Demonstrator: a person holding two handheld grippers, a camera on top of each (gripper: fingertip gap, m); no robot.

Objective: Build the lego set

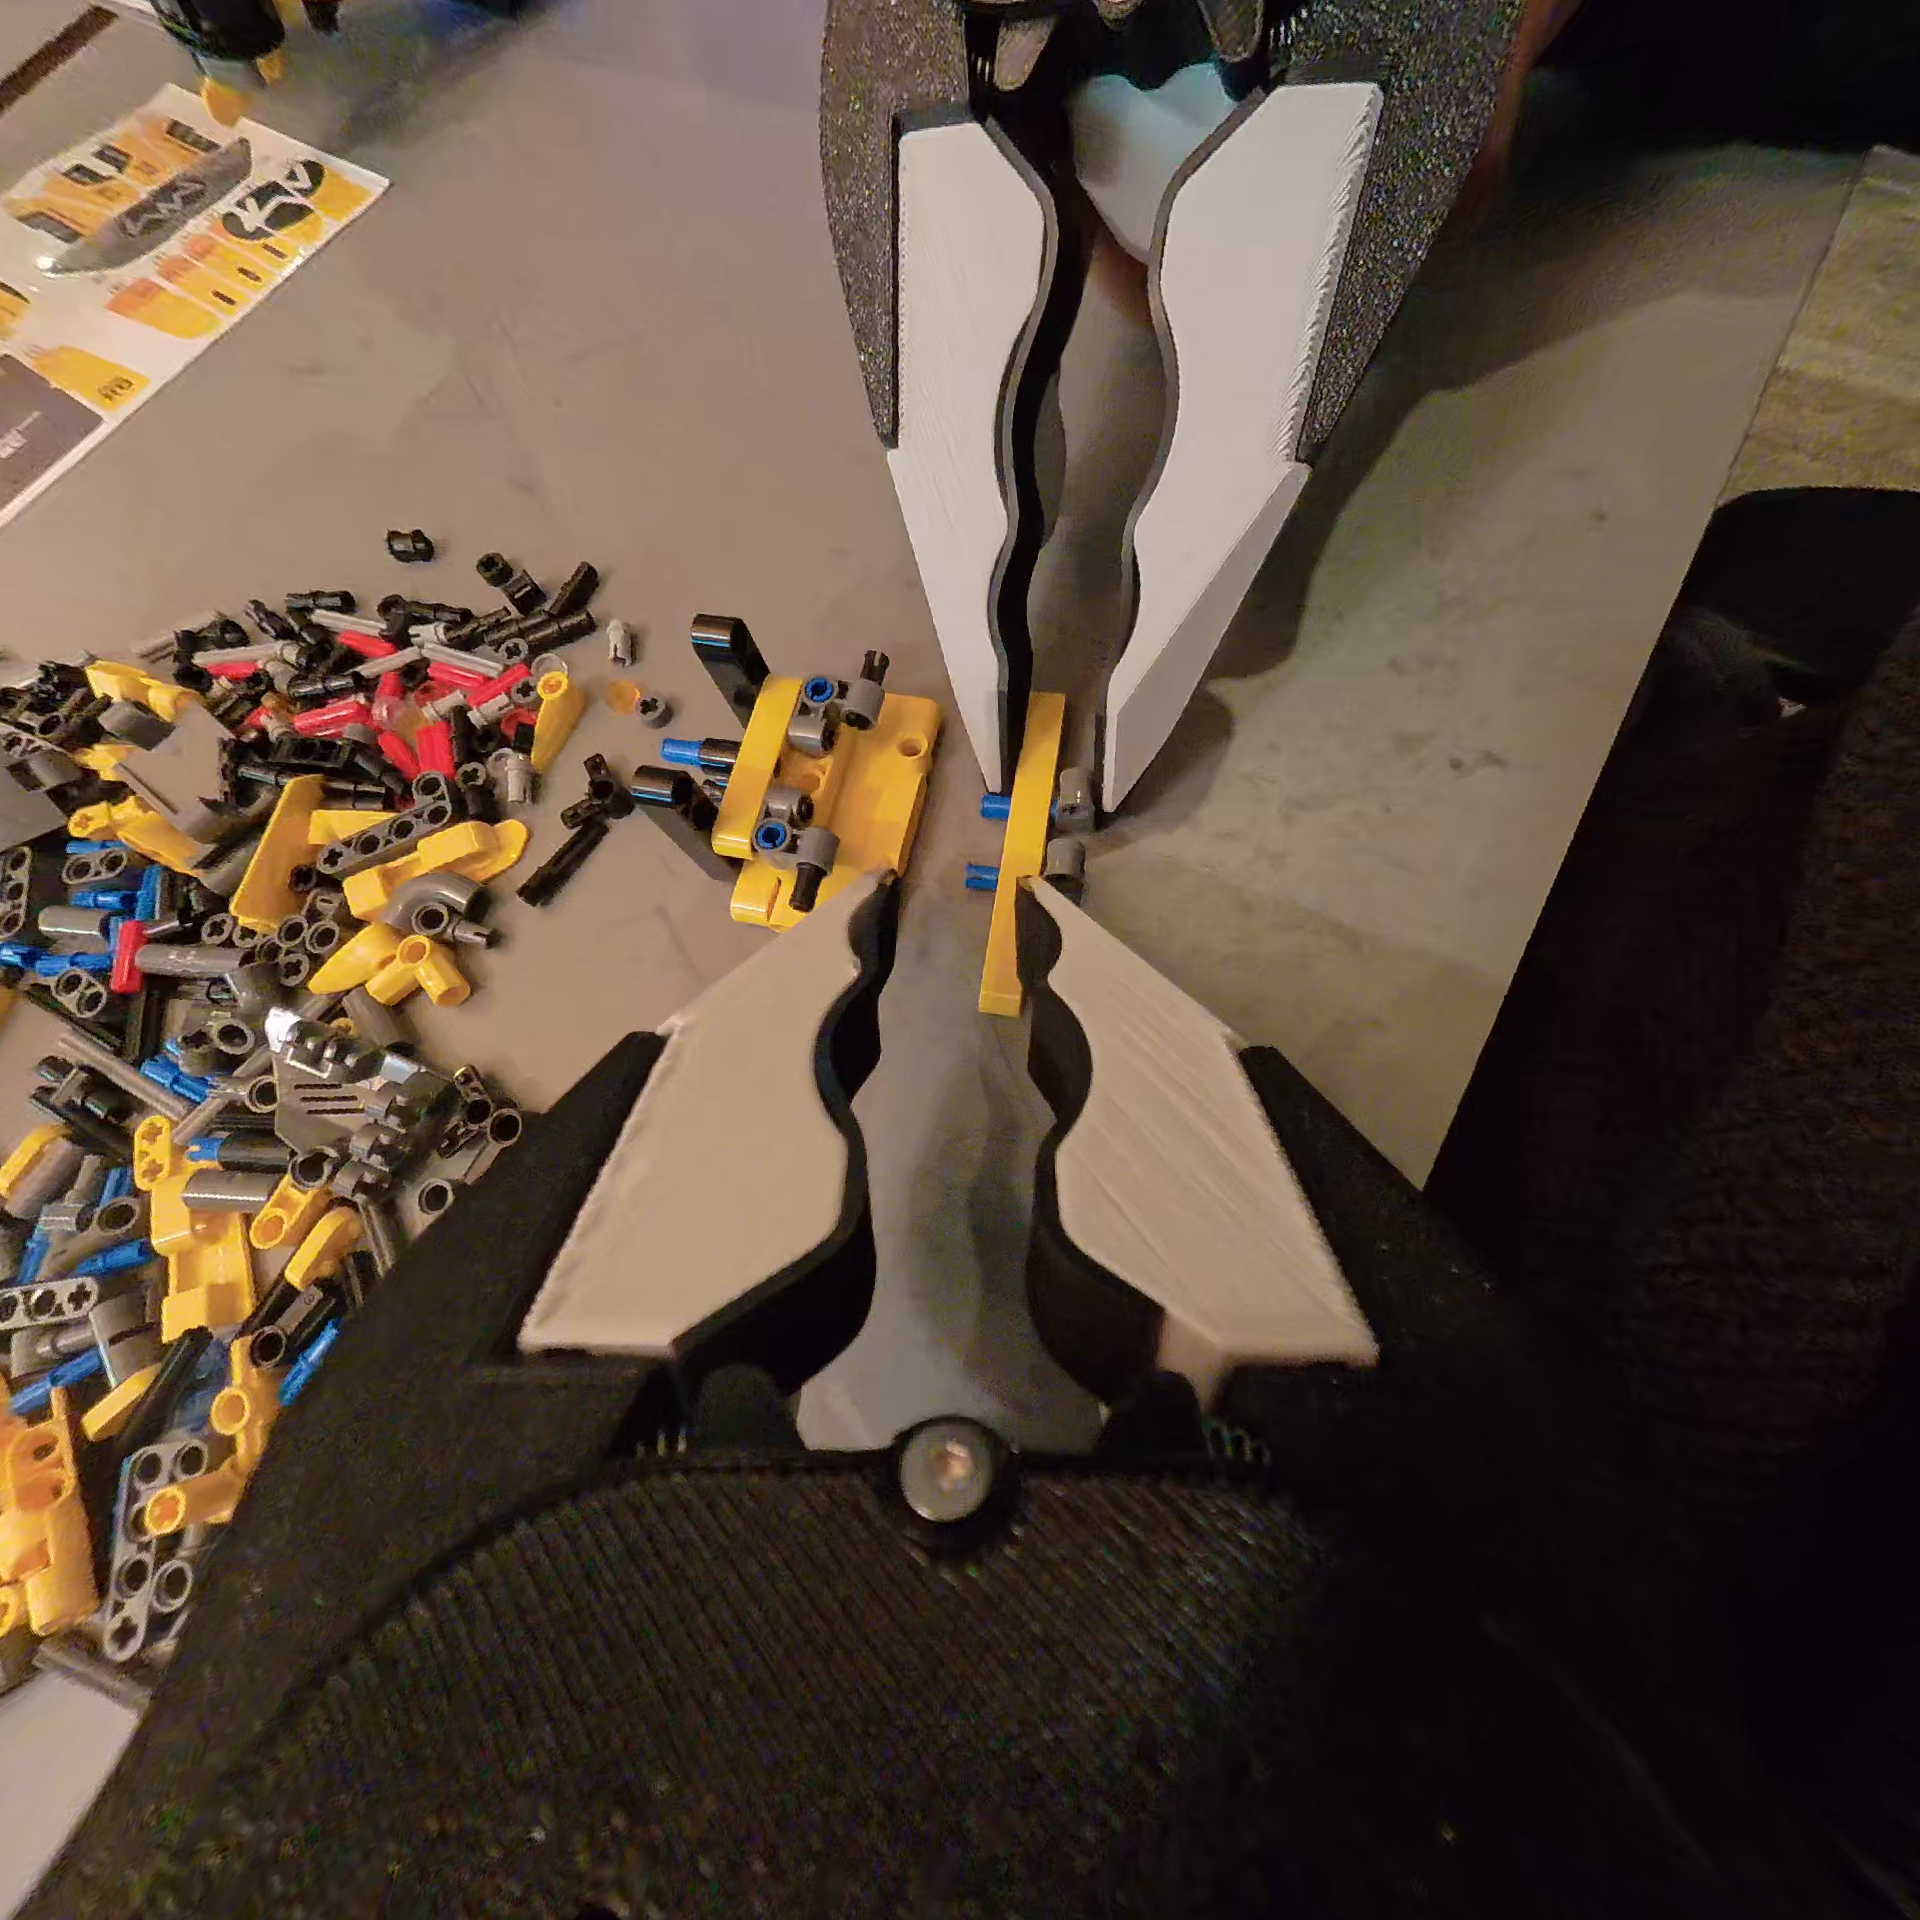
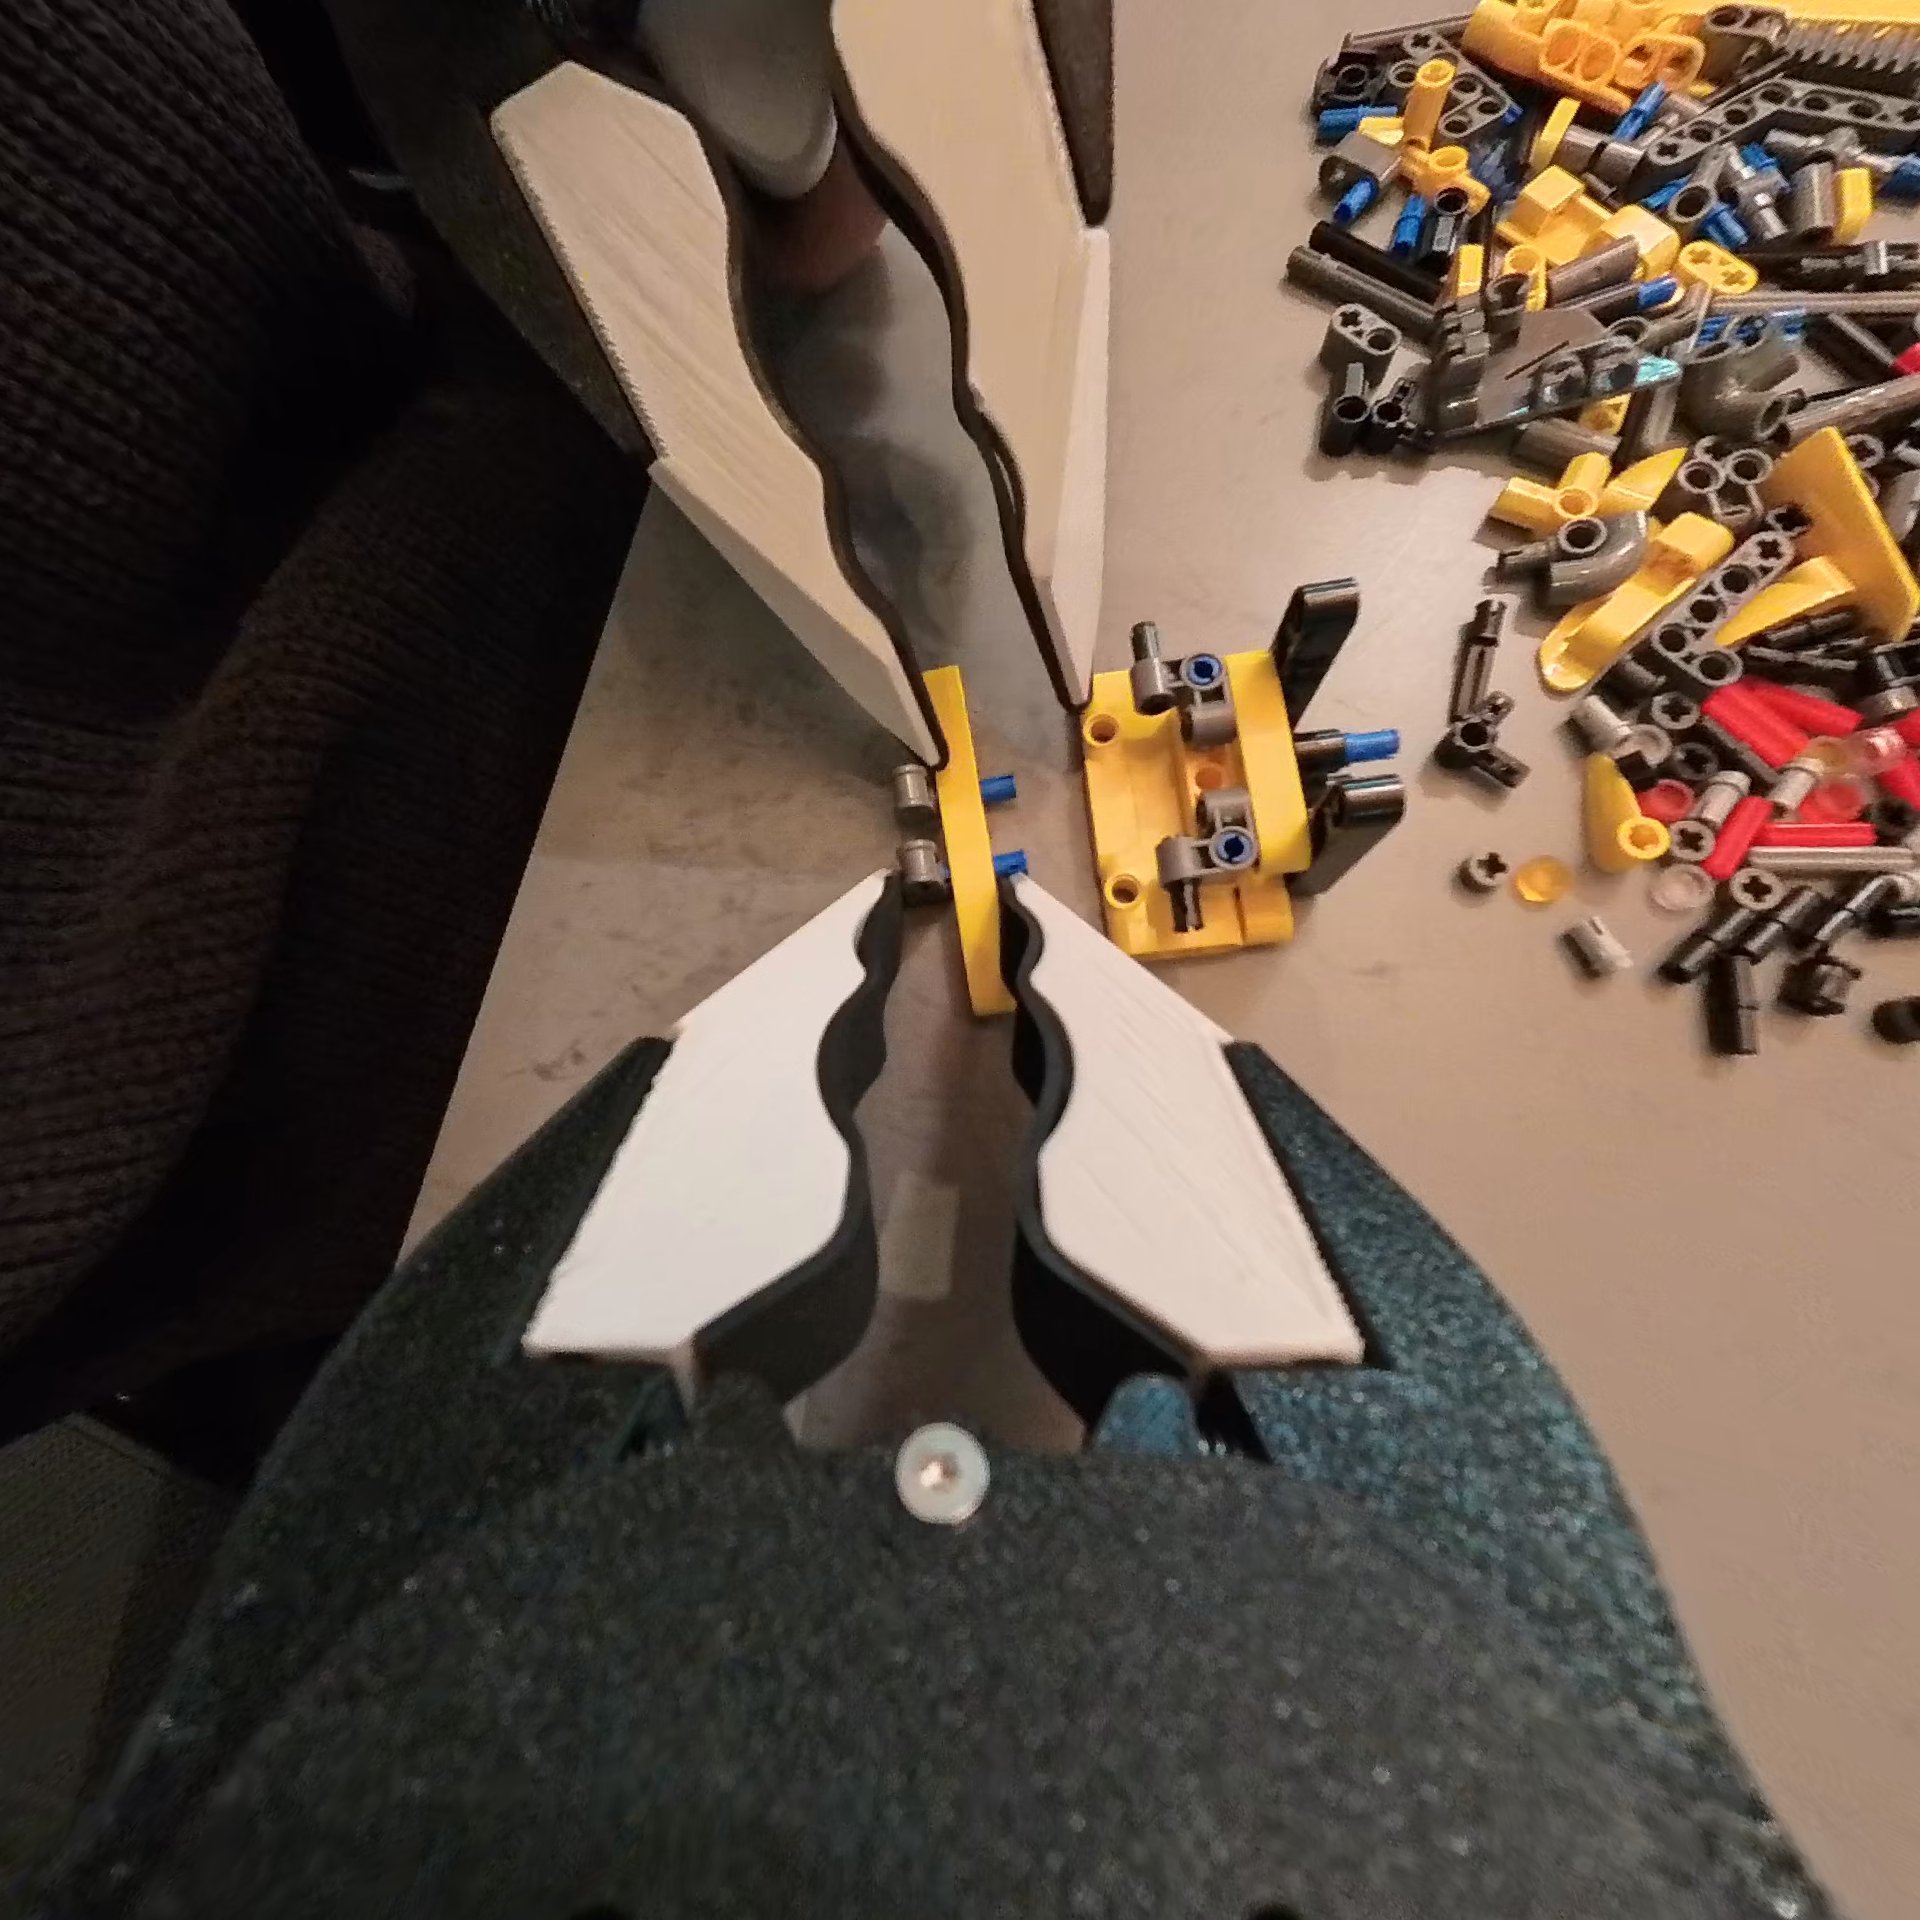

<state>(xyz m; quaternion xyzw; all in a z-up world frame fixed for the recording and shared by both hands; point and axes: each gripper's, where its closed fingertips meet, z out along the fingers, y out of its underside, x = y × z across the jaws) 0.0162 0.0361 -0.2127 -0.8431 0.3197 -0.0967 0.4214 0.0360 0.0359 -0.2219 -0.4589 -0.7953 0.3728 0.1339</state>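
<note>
- Grey table (image 1: 540, 416) held a brick pile (image 1: 239, 935), cut off at the frame's edge.
- Left gripper (image 1: 961, 883) and right gripper (image 2: 945, 883) both sat spread around an upright yellow beam (image 1: 1023, 831), grip unclear.

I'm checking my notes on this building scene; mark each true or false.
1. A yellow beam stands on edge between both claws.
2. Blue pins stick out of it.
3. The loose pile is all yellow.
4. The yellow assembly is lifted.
1. True: the yellow beam sits between the fingers of the left claw and right claw.
2. True: blue pins.
3. False: the pile also has black, red, grey and blue parts.
4. False: the yellow assembly rests on the table.
</note>
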